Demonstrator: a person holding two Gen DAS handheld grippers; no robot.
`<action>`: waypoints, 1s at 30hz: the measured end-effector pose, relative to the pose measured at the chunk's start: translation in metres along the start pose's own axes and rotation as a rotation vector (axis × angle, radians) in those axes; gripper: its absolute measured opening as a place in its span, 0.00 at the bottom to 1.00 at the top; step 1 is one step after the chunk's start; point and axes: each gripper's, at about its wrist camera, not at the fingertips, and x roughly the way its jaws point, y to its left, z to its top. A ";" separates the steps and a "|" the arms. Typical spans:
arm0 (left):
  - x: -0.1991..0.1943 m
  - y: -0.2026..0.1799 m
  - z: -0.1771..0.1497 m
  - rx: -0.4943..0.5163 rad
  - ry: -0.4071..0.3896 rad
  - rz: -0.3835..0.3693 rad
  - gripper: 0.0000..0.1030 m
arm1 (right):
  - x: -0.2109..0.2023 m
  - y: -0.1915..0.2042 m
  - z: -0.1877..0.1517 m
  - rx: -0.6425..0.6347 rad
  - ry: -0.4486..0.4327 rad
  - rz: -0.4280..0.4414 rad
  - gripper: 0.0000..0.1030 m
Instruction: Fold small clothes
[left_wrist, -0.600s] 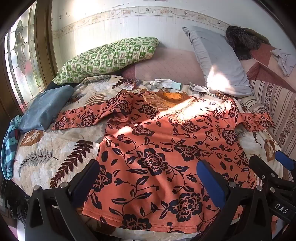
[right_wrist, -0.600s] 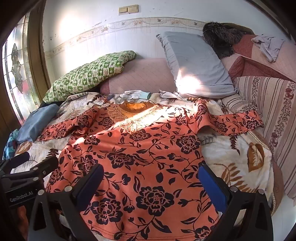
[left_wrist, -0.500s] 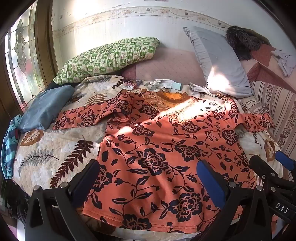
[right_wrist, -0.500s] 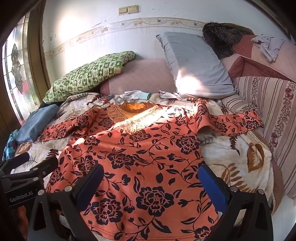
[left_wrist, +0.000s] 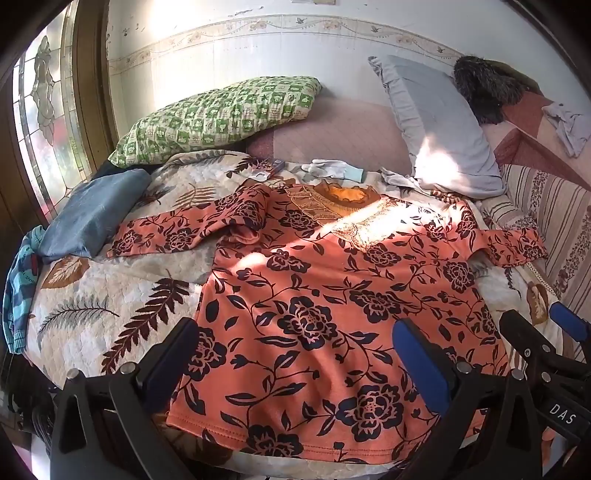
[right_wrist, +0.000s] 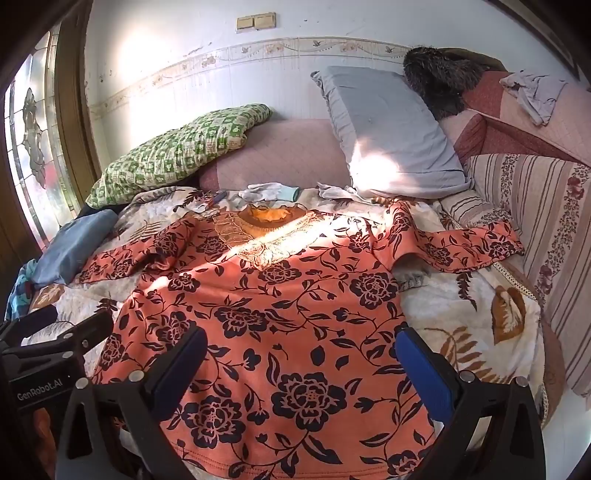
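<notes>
The bed (left_wrist: 92, 325) under its leaf-print quilt fills your view, with a grey pillow (left_wrist: 439, 133) propped against the far wall on the right and a green checked pillow (left_wrist: 218, 118) on the far left. Spread flat across the middle of the quilt lies the orange floral top (left_wrist: 325, 302), front up, collar at the far end, hem at the near edge, both sleeves stretched out to left and right. A folded blue cloth (left_wrist: 88, 218) sits on the quilt just left of the left sleeve. Beyond the collar lies a pale glove (right_wrist: 269, 192), and what may be a small packet beside it is too blurred to name. Your left tongs (left_wrist: 295, 354) hover over the near hem, apart and holding nothing. Your right tongs (right_wrist: 301, 365) hover over the hem's right part, likewise apart and empty.
</notes>
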 end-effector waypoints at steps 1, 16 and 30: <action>0.000 0.000 0.000 0.001 0.000 0.001 1.00 | -0.001 0.000 0.000 -0.001 0.000 -0.001 1.00; -0.002 0.001 0.000 -0.002 -0.001 0.001 1.00 | -0.004 0.001 0.001 0.001 -0.012 -0.003 1.00; -0.002 0.003 -0.003 -0.013 0.010 -0.001 1.00 | -0.004 0.001 -0.001 -0.006 -0.043 -0.006 1.00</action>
